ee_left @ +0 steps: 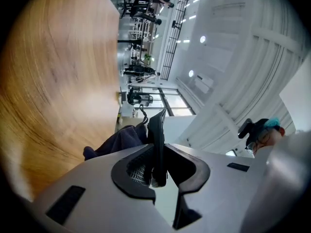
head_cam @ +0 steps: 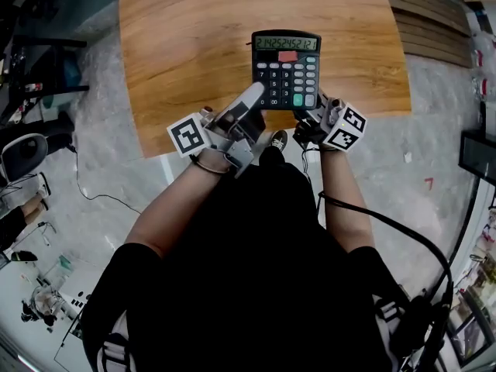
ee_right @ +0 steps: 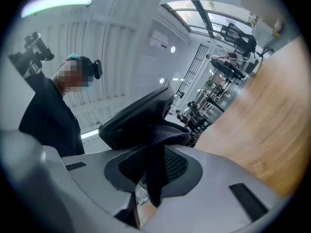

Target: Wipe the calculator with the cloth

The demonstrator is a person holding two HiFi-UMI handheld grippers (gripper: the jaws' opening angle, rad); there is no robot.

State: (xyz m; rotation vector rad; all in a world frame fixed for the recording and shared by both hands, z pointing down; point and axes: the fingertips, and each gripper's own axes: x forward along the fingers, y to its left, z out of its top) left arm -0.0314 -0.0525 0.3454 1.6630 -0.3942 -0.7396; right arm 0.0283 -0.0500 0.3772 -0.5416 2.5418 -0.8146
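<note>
- The calculator (head_cam: 286, 68) is held over the near edge of the table (head_cam: 194, 37), keys and lit display facing up towards the head camera.
- The left gripper (head_cam: 254, 95) reaches in from off the table's near edge and grips the calculator by its lower left corner.
- In the left gripper view the left gripper's (ee_left: 158, 174) jaws are closed on the calculator (ee_left: 156, 140), which shows edge-on as a thin black slab pinched between the pads.
- The right gripper (head_cam: 314, 121) is at the table's near edge too, by the calculator's lower right corner.
- In the right gripper view the right gripper's (ee_right: 154, 171) jaws are clamped on the dark cloth (ee_right: 165, 135); a fold hangs down between the pads and the rest bunches up just past the tips.
- The bunched cloth lies against the underside of the calculator (ee_right: 136, 115); whether it presses there I cannot tell.
- In the left gripper view the cloth (ee_left: 119, 140) shows just beside the calculator, on the side nearer the table top.
</note>
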